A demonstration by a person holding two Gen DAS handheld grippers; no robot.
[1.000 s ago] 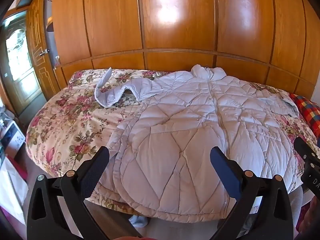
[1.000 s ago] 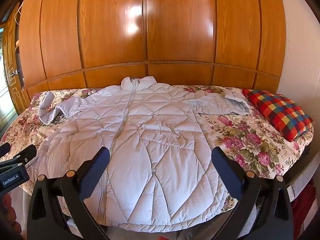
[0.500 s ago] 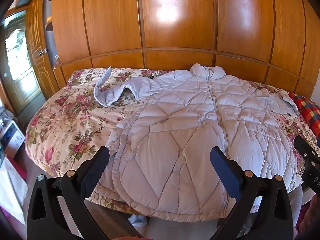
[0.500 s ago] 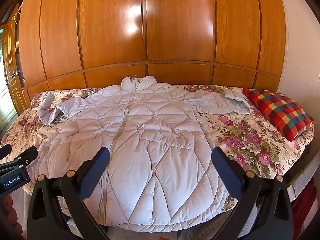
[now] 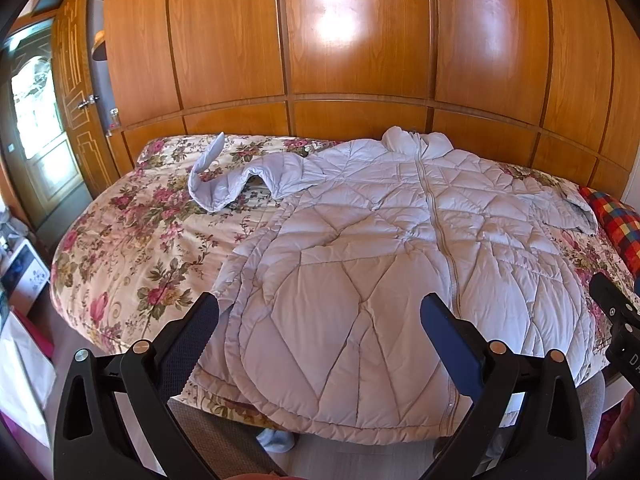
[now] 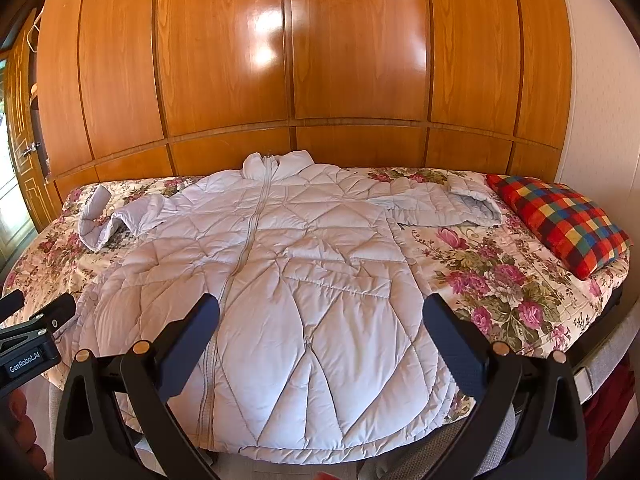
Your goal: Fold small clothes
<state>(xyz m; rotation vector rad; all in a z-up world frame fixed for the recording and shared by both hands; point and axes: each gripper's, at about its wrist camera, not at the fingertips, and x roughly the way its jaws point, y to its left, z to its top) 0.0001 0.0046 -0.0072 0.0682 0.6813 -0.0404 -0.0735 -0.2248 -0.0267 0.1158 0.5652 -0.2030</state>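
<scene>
Two grippers are in your hands, and both stand with their jaws wide apart, holding nothing. Your left gripper point(image 5: 319, 328) hangs over the near hem of the pale lilac-grey quilted puffer jacket point(image 5: 384, 264), which lies front up across the bed with the floral bedspread point(image 5: 132, 248). Ahead of that gripper the jacket spreads out flat, its zipper point(image 5: 434, 220) closed and running straight away from you to the stand-up collar point(image 5: 414, 142) at the far edge, just before the glossy wooden panelled wall point(image 5: 352, 40). The quilting forms diamond and triangle seams, puffed and lightly wrinkled. Ahead and to the left of the left gripper, one sleeve point(image 5: 236, 182) bends back on itself, its cuff turned up off the bedspread. Your right gripper point(image 6: 321, 330) hovers over the same hem, further along it. Ahead and to its right the other sleeve point(image 6: 444, 204) lies flat, its cuff open and showing grey lining, near the red checked pillow point(image 6: 560, 220). The rounded hem overhangs the near edge of the bed below both grippers.
</scene>
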